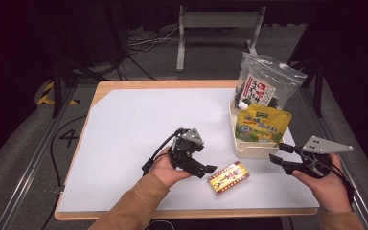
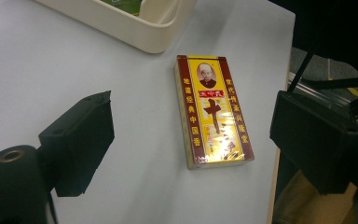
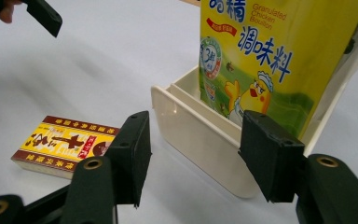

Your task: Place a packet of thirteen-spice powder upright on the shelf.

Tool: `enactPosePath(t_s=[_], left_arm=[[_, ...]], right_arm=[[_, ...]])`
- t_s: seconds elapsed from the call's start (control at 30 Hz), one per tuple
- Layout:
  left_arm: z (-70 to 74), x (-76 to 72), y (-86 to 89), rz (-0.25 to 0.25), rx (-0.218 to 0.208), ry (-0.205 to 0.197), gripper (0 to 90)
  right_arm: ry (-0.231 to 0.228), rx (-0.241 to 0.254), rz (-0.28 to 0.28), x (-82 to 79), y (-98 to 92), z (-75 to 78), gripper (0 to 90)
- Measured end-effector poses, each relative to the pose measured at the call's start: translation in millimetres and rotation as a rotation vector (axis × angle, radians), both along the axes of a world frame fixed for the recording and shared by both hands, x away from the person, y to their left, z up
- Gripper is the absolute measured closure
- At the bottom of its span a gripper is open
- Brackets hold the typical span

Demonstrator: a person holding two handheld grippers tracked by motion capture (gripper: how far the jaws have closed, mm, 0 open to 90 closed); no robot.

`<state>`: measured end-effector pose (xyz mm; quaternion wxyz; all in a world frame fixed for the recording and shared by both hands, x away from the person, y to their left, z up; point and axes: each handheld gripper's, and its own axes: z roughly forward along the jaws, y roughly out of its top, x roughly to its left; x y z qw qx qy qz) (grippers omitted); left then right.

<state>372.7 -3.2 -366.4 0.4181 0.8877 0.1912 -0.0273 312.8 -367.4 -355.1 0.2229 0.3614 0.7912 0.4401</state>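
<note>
nearest of all, two hands come in over the near table edge, each with a black gripper. left gripper [image 1: 206,168] sits by the middle of the white table [image 1: 134,129], jaws spread with nothing between them, its tips just left of the flat box [image 1: 228,178]. in the left gripper view the box [image 2: 213,110] lies flat on the white sheet between and beyond the open jaws, apart from both. its face is yellow with dark red borders, a small printed portrait at one end, a big dark cross-shaped character in the middle and rows of yellow chinese characters down each border.

to the right of it stands a cream tray [image 1: 249,150], close to the box but not touching. a yellow-green pouch [image 1: 263,123] stands inside; in the right gripper view it [image 3: 270,60] reads "granulated chicken bouillon", with chinese characters and a cartoon chicken in a chef's hat. behind it a clear zip bag [image 1: 267,81] with a white label in dark and red characters i cannot read.

right gripper [image 1: 276,152], farthest right, points at the tray's near end, jaws spread and holding nothing.
</note>
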Motion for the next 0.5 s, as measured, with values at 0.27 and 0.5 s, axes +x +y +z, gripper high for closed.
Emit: enactPosePath(t_s=[0.27,0.5], left_arm=[[-13.2,1.1,-14.9,-0.008,0.025,0.015,8.8],[-23.7,-0.8,-26.8,-0.024,0.052,0.036,7.1]], right_arm=[[0.001,0.01,-0.017,-3.6,-3.8,-0.1,42.4],[0.0,0.022,-0.038,-4.3,-6.9,0.0,41.1]])
